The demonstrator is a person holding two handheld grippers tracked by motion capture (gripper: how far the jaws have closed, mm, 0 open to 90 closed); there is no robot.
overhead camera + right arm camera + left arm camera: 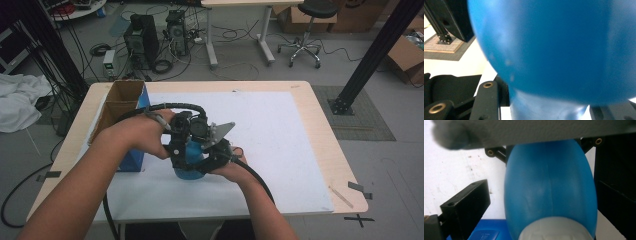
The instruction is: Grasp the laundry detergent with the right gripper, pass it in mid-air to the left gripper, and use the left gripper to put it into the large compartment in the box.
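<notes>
My right gripper (220, 152) holds the blue bottle (189, 159) tight, mid-frame on the bench (280, 150). My left gripper (179, 145) has wide fingers around it. Next, squeeze its body gently.

Left gripper (181, 145) fingers spread wide; right gripper (215, 150) fingers clamped; both forearms converge mid-table

A wooden table (320, 117) bears a white mat (280, 145).
</notes>
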